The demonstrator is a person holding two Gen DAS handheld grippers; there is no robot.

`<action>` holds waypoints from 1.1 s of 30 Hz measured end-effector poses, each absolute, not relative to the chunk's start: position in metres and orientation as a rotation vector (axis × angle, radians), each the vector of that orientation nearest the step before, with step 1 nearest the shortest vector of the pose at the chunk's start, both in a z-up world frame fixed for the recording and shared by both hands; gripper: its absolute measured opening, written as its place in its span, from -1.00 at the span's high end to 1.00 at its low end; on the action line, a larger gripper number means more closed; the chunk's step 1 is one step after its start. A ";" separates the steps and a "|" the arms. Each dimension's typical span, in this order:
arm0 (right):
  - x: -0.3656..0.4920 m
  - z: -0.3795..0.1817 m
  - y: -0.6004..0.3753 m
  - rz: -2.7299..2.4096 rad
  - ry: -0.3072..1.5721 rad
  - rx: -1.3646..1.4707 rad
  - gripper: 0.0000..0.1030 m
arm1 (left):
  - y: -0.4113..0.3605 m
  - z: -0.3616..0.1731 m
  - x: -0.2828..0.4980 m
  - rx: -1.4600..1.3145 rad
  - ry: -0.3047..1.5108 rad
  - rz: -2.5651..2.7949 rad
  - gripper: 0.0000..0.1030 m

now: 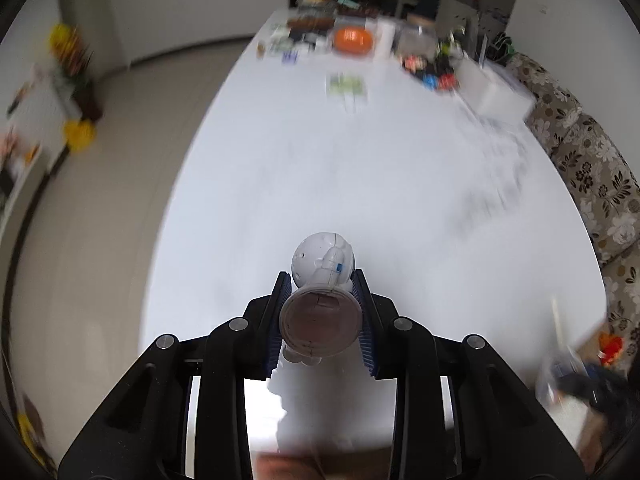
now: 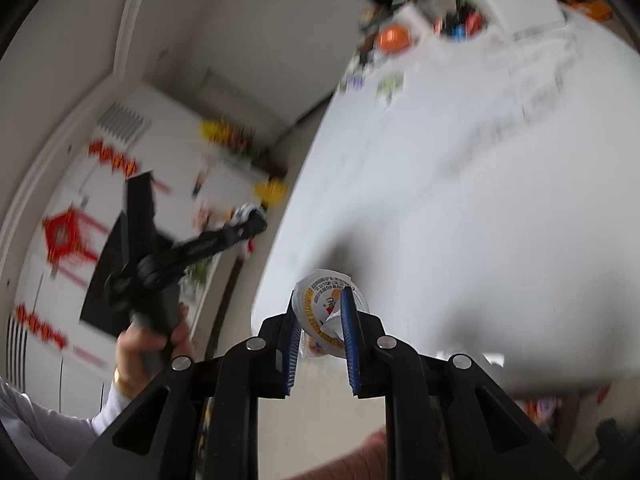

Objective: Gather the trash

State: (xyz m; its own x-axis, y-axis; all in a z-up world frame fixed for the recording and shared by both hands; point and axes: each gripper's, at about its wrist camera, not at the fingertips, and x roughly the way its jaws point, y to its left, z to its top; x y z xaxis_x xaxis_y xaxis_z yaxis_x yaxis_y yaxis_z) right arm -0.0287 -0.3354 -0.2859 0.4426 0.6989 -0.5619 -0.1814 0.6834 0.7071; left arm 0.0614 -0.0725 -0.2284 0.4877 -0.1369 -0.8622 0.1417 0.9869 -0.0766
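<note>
Home living room: floral sofa (image 1: pixel 592 168), cluttered white table (image 1: pixel 320 184), red wall decorations (image 2: pixel 68 236).

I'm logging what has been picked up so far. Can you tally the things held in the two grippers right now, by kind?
White plastic toy-like piece with a round base, in the left gripper: 1
Small printed cup with a peeled foil lid, in the right gripper: 1
Total held: 2

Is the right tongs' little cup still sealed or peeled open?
Partly peeled: the printed foil lid curls up off the cup, pinched in the right tongs.
</note>
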 end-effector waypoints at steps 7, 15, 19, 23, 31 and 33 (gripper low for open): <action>-0.098 -0.359 -0.349 0.518 1.190 0.602 0.63 | -0.110 -0.351 -0.075 -0.087 1.346 -0.186 0.41; -0.118 -0.539 -0.367 0.189 1.438 0.570 -0.49 | -0.136 -0.551 -0.104 -0.107 1.610 -0.084 0.00; -0.126 -0.602 -0.381 0.027 1.543 0.520 -0.57 | -0.137 -0.608 -0.106 -0.040 1.666 -0.028 -0.49; -0.129 -0.611 -0.380 -0.037 1.561 0.484 -0.63 | -0.137 -0.615 -0.111 -0.040 1.681 -0.010 -0.49; -0.113 -0.479 -0.343 0.053 1.404 0.338 -0.82 | -0.103 -0.489 -0.101 -0.104 1.529 -0.019 -0.49; -0.108 -0.414 -0.334 0.091 1.290 0.320 -0.90 | -0.095 -0.434 -0.092 -0.097 1.441 -0.015 -0.49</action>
State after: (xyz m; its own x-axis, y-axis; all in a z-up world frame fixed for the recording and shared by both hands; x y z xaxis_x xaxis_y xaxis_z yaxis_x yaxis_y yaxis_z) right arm -0.1082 -0.3341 -0.4140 0.2807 0.2439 -0.9283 0.1113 0.9524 0.2839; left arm -0.0922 -0.0946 -0.4341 0.1302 -0.0692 -0.9891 -0.0481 0.9959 -0.0761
